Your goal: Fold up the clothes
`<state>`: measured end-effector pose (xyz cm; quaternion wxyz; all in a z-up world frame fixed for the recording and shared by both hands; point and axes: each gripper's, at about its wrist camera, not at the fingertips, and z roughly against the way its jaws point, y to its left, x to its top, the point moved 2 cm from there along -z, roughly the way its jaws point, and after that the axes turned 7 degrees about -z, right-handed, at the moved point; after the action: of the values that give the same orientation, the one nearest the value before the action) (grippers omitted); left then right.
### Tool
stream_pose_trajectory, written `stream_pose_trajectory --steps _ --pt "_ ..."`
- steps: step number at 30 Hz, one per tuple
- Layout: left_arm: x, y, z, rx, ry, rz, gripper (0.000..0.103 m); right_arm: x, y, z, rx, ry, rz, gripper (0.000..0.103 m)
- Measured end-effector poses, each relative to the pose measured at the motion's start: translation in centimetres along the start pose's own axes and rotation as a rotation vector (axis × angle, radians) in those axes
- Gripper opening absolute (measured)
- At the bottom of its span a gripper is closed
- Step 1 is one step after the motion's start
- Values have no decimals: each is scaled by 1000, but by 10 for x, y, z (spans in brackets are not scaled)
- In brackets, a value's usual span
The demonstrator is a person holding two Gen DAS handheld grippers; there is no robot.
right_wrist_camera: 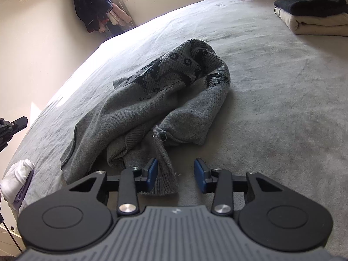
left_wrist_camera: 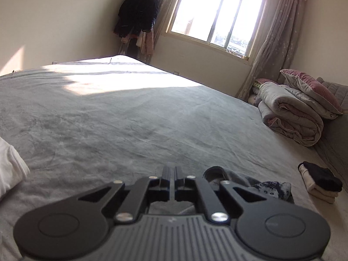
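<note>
Grey patterned sweater [right_wrist_camera: 165,100] lies crumpled mid-bed [right_wrist_camera: 271,108]. Right gripper [right_wrist_camera: 175,171] spread wide, ribbed hem strip lying between jaws. Left gripper [left_wrist_camera: 173,175] pressed together, holding nothing visible. Risk: pinching only frayed hem drags bunched knit, worsening tangle.

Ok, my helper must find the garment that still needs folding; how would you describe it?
On the grey bed, it is the crumpled grey knit sweater just ahead of the open right gripper. Unlike the folded stack, it has a dark pattern.

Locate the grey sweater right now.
Right wrist view: grey sweater lies crumpled mid-bed, its ribbed edge between the open right gripper jaws.
</note>
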<state>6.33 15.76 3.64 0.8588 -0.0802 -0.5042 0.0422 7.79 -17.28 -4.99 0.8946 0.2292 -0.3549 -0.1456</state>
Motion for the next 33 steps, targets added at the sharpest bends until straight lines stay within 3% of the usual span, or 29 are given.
stream_pose_trajectory --steps 1,2,4,10,17,33 --pt "-5 -3 -4 -19 38 5 7 0 -1 -1 6 8 -7 16" --pt "-10 -7 -8 -41 74 5 10 0 -1 -1 13 13 -9 13" --pt "-18 -13 -13 -80 130 4 31 -1 1 2 30 19 -6 10" --pt "-41 -33 -20 -165 256 -31 57 -4 8 11 81 36 3 7" --pt "-61 -51 -28 -257 391 -12 62 -7 16 22 138 55 14 6" --pt "-69 -57 -31 -238 417 -31 62 -25 21 43 223 150 15 6"
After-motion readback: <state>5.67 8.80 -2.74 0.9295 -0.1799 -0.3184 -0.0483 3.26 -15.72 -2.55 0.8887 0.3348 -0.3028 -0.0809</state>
